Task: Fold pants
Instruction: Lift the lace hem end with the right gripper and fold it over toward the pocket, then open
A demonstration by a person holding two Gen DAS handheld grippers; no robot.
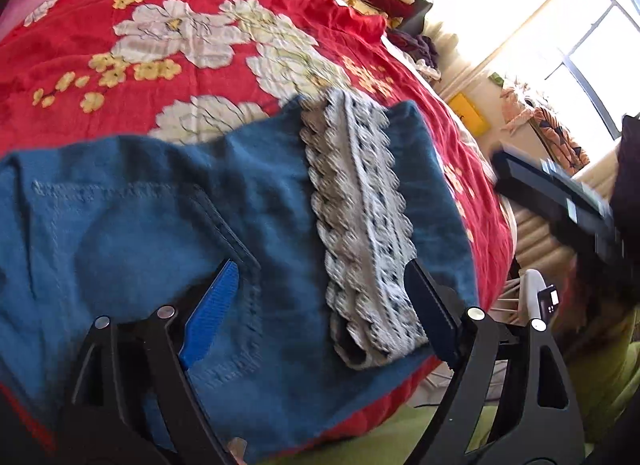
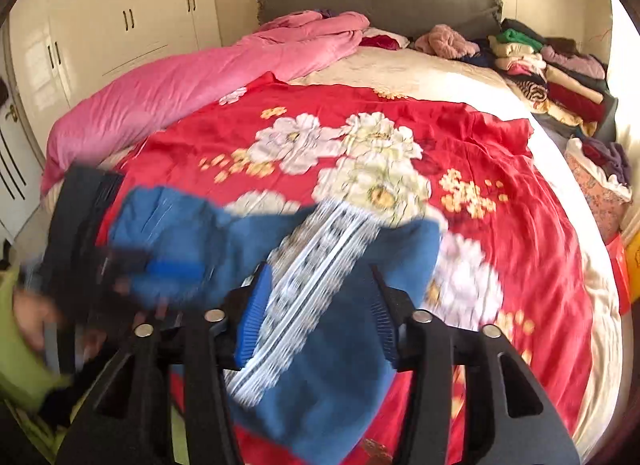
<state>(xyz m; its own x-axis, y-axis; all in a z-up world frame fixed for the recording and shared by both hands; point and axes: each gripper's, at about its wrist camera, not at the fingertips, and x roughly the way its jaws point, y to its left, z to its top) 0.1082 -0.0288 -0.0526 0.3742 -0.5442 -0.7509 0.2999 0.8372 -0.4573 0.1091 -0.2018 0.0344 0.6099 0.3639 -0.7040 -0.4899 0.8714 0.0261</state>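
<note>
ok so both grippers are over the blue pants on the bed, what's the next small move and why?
Probably lower and close on the near edge. Both the left gripper and right gripper are open, straddling the patterned band of the blue pants, which lie bunched on the red floral cover. Nothing is gripped yet, so no fold can start.

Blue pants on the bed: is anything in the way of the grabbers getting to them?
Nothing visible is. The blue pants lie on the red floral bedspread, and both the left gripper and the right gripper hang over them with jaws open wide.
</note>
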